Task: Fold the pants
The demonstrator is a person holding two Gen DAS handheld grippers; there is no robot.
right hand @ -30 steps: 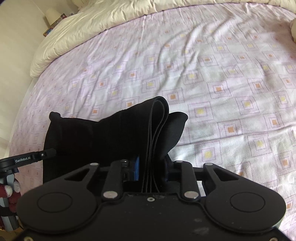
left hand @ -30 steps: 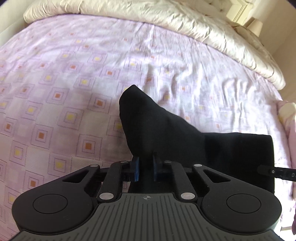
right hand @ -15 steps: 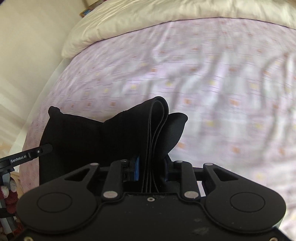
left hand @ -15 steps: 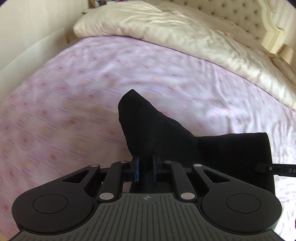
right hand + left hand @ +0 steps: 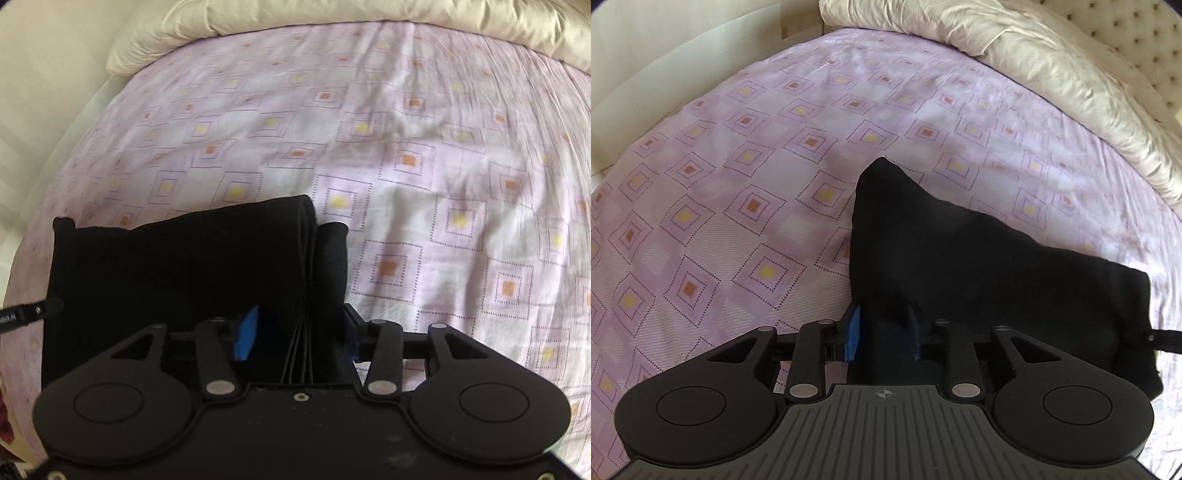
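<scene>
The black pants [image 5: 979, 266] are folded into a thick bundle and held between both grippers above the bed. My left gripper [image 5: 882, 336] is shut on the bundle's left end, whose corner sticks up past the blue pads. My right gripper [image 5: 299, 332] is shut on the right end, where several stacked folded layers [image 5: 306, 280] show edge-on. The pants also fill the lower left of the right wrist view [image 5: 177, 266]. Each gripper's finger tip shows at the far edge of the other's view.
A lilac bed sheet [image 5: 738, 177] with square patterns lies under everything. A cream duvet [image 5: 1052, 70] is bunched along the head of the bed. The bed's left edge and a pale wall [image 5: 48, 74] are close by.
Both grippers have swung with the pants toward the head and left side of the bed. The grip on the bundle is the same.
</scene>
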